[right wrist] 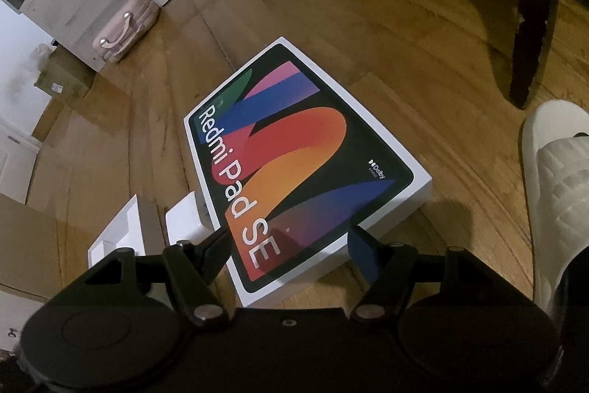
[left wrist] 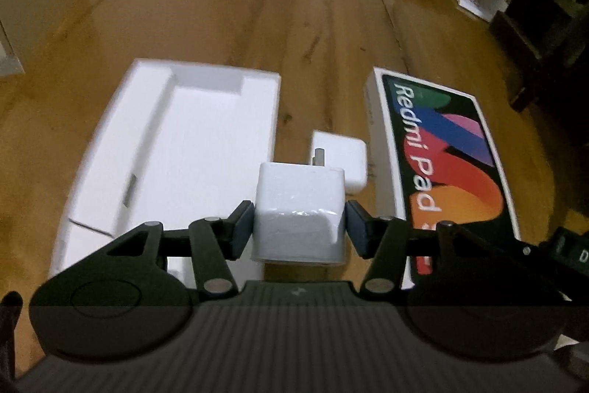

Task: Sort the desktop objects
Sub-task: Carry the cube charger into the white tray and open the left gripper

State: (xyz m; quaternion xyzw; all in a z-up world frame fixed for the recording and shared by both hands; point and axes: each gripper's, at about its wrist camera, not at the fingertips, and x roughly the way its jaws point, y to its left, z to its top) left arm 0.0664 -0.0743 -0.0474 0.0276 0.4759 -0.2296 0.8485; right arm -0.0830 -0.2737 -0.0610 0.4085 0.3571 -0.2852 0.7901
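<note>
1. I am holding a white charger block (left wrist: 300,216) in my left gripper (left wrist: 300,227). The two pads are pressing on its left and right sides, so the gripper is closed to a middle width around it.
2. The charger's metal prongs are pointing away from me, toward the far side.
3. The white tray (left wrist: 176,150) is lying just to the left of the charger, on the wooden floor (left wrist: 294,6). Its long side is running from near to far. This is the thing my next move is turning on, I think: the tray is left of my left gripper, very near.
4. The tray has a big shallow space and a narrow strip down its left side. I am seeing nothing in it yet.
5. A second white block (left wrist: 342,157) is sitting on the floor just beyond the charger, between the tray and the tablet box (left wrist: 441,164).
6. The tablet box is lying closed on the right, with its long side running near to far too.
7. My right gripper (right wrist: 291,253) is hanging open and wide over the near end of the tablet box (right wrist: 302,164). It is holding nothing.
8. My left gripper is the nearer one to the tray, so I am guessing it is the one to put the charger in.
</note>
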